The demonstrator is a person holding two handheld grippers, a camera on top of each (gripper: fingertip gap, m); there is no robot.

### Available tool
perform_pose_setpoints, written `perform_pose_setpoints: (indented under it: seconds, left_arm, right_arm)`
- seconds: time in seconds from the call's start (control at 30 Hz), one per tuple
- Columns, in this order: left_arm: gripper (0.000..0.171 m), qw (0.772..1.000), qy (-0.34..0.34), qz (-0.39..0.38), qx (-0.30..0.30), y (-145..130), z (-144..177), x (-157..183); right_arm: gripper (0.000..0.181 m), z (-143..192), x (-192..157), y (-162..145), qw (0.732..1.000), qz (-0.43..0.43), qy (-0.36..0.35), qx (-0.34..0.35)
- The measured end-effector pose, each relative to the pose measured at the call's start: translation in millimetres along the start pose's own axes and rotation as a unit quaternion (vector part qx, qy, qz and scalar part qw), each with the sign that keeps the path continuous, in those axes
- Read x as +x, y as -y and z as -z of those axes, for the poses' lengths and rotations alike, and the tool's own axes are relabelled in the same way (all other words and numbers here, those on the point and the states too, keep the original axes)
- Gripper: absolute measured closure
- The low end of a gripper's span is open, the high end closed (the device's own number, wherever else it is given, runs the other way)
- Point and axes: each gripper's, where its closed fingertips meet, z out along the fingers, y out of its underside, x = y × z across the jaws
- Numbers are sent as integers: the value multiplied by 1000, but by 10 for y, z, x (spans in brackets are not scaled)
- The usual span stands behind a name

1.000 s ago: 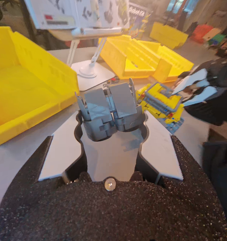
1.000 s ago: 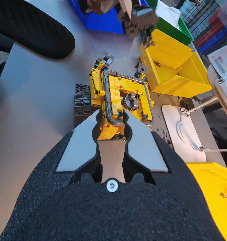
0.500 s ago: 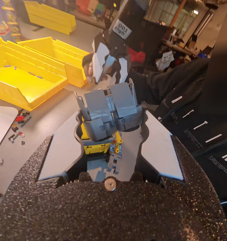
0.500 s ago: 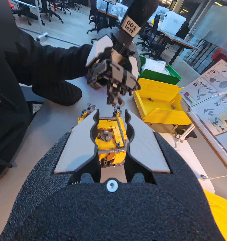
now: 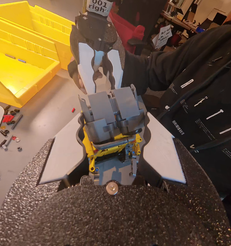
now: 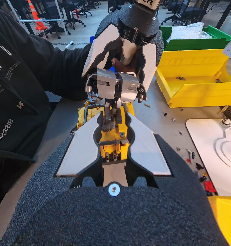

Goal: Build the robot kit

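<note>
Claw fingers of the left claw (image 5: 112, 119) are clamped on a grey brick-built head (image 5: 112, 117), which sits pinched between the two white pads. Its stalk reaches down onto the top of a yellow brick-built body (image 6: 112, 133), by a small dark gear (image 6: 108, 127) there. That body stands on the grey counter (image 6: 158, 126), and the right claw (image 6: 113, 115) is closed on it, one finger pressed against each side of its upper frame. The two claws face each other, the left one above with the head, the right one lower and just beside it.

To the left claw's side, loose small parts (image 5: 9, 119), black, red and grey, lie scattered on the counter near a yellow bin (image 5: 19, 66). A second yellow bin (image 6: 198, 86) and a green bin (image 6: 198, 41) stand past the right claw, with a white stand base (image 6: 212, 146) nearby. A black sleeve (image 6: 39, 63) crosses behind the grey head.
</note>
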Motion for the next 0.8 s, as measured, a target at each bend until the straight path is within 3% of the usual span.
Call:
perform_pose_setpoints:
  seconds: [0.23,0.33,0.5,0.6,0.7,0.8]
  left_arm:
    - [94,999,-1,24,49,169,10,-19]
    - [95,999,24,11,41,199,-38,-26]
    - [85,998,25,-28,47,253,49,123]
    - [72,996,53,-77,4,106,148,169]
    - [59,986,104,-104,-79,-154,131,79]
    - [58,973,140,-124,-132,-276,1,-47]
  right_arm:
    - [156,-152,-60,-129,999,-9,12,-31]
    - [156,-166,-59,-174,999,-14,15,-35]
    - [156,-147,-73,-171,998,-41,40,-5]
    - [156,-140,-70,-176,997,-55,52,11]
    - [156,-141,-75,-175,996,-61,65,26]
    - [156,-144,-79,-172,994,-71,76,40]
